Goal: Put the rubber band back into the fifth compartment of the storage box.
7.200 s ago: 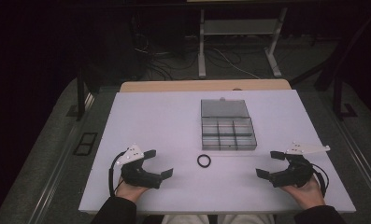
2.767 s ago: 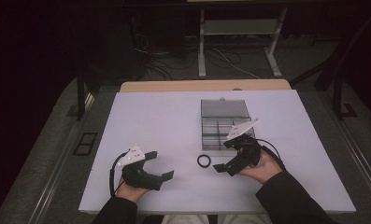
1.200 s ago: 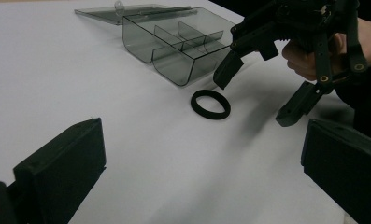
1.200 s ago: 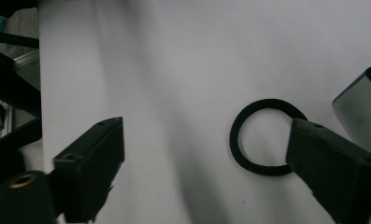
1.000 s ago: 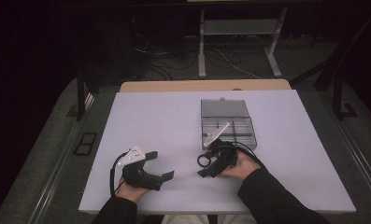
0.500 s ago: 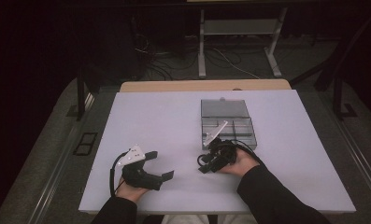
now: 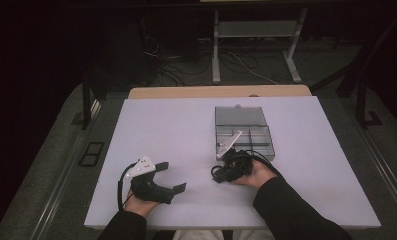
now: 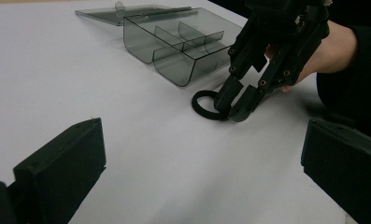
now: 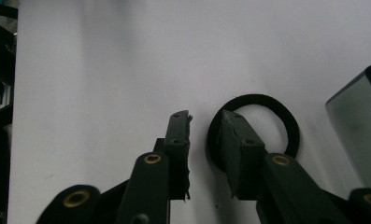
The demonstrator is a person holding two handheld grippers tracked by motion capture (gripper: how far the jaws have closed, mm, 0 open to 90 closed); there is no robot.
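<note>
on the white table (image 7: 186,130): one black ring (image 9: 262,126), one box (image 7: 246,132); right gripper (image 9: 206,126) jaws slightly apart, left gripper (image 7: 172,176) wide.

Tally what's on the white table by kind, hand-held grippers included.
Black elastic ring: 1
Clear smoky plastic compartment box with open lid: 1
Black hand-held gripper: 2 (left hand-held gripper, right hand-held gripper)
Total: 4

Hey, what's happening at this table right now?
A person works with two handheld grippers. The right gripper is down at a black ring lying on the white table, jaws narrowly apart with one tip over the ring's edge. An open clear compartment box sits just beyond. The left gripper rests open nearby.
</note>
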